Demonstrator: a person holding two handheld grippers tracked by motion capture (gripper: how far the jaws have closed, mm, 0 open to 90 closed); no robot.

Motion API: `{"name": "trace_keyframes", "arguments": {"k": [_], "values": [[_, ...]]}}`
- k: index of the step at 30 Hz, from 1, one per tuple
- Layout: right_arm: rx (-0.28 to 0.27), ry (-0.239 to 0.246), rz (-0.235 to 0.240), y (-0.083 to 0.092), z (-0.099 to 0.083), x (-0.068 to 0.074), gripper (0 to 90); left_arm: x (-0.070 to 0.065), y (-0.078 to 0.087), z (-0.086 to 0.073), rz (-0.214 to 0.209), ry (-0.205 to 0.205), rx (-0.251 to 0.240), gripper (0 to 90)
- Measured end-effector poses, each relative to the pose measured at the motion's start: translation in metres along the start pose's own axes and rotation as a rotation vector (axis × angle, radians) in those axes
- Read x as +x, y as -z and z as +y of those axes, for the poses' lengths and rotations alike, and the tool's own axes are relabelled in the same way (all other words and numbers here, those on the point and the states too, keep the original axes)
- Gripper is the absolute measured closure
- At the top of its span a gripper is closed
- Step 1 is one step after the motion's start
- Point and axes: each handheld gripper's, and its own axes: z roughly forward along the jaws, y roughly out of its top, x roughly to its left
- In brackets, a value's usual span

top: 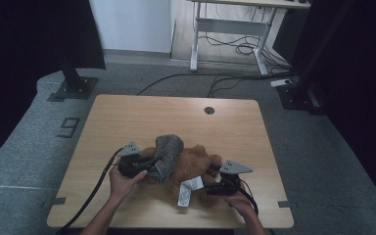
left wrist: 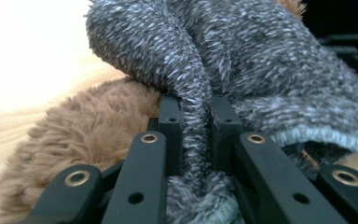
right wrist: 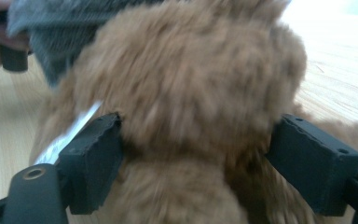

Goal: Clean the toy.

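A brown plush bear [top: 196, 164] lies on the wooden table [top: 142, 117], with a grey knit garment [top: 169, 152] over its left end. My left gripper [top: 152, 169] is shut on a fold of that grey knit [left wrist: 261, 60]; the fold is pinched between the pads of the left gripper [left wrist: 196, 116], with the bear's fur [left wrist: 93, 130] just beside. My right gripper [top: 206, 188] stands open at the bear's near right side. Its jaws are spread wide on either side of the bear's body [right wrist: 191, 93], which sits between the pads of the right gripper [right wrist: 198, 154]. A white label [top: 186, 192] hangs from the bear.
The bear lies near the table's front edge; bare wood stretches behind it up to a cable hole [top: 209, 110]. A black stand [top: 73, 83] and a white desk frame [top: 230, 29] with floor cables stand beyond the table.
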Motion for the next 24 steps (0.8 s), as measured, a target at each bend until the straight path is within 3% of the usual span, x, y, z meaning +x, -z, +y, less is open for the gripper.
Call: {"name": "trace_keyframes", "arguments": {"k": [5, 11, 16, 19, 24], "values": [[0.074, 0.019, 0.009, -0.025, 0.002, 0.009, 14.6, -0.003, 0.005, -0.007, 0.023, -0.017, 0.008, 78.2], [0.094, 0.103, -0.122, -0.037, -0.001, 0.011, 30.2, -0.001, -0.003, -0.009, 0.038, -0.017, -0.020, 78.4], [0.059, 0.093, -0.168, -0.040, -0.001, 0.002, 33.3, 0.001, -0.011, 0.007, 0.032, 0.006, -0.015, 78.2], [0.050, 0.092, -0.172, -0.038, -0.003, 0.002, 33.9, -0.012, -0.013, 0.026, 0.010, -0.023, -0.001, 78.0], [0.053, 0.128, -0.181, -0.039, -0.006, 0.007, 33.9, -0.046, -0.039, 0.055, -0.030, -0.101, 0.021, 77.8]]}}
